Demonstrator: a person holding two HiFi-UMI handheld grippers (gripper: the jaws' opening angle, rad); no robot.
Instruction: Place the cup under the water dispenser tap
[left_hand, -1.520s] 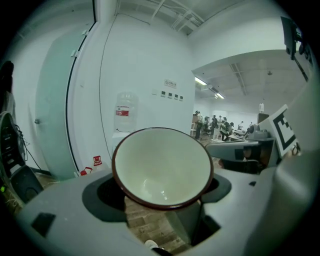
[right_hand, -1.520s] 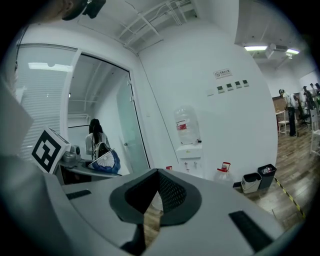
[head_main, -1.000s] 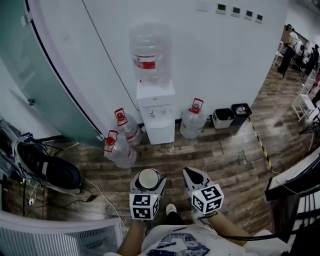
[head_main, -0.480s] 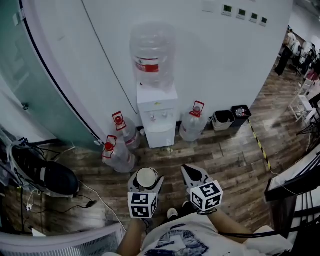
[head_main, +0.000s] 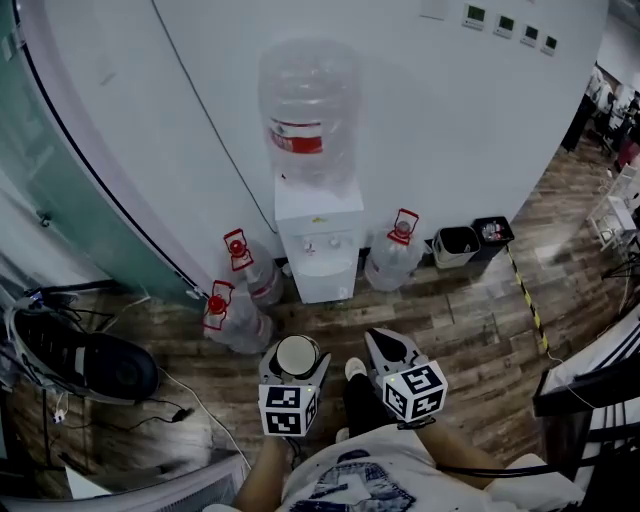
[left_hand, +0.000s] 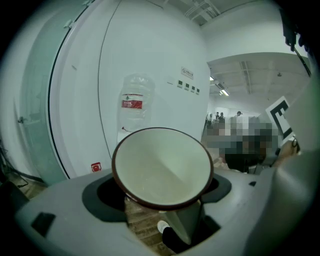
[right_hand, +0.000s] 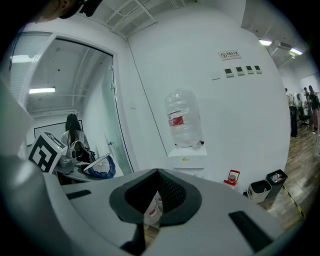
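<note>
A white cup with a dark red rim (head_main: 297, 356) (left_hand: 162, 167) is held upright in my left gripper (head_main: 296, 362), whose jaws are shut on its sides. The white water dispenser (head_main: 318, 240) (left_hand: 131, 131) (right_hand: 187, 157) stands against the curved white wall, with a clear bottle bearing a red label (head_main: 308, 110) on top. It is ahead of both grippers, a stretch of floor away. Beside the left one, my right gripper (head_main: 393, 352) (right_hand: 156, 186) is shut with nothing between its jaws. The tap recess (head_main: 327, 264) looks small from here.
Spare water bottles with red caps stand left (head_main: 234, 312) and right (head_main: 394, 258) of the dispenser. Two small bins (head_main: 475, 238) sit further right by the wall. A black chair (head_main: 85, 365) and cables lie at the left. The person's feet (head_main: 355, 370) show on the wooden floor.
The dispenser has grown larger and closer in the head view as the person steps toward it. Both grippers keep their hold and their place before the body.
</note>
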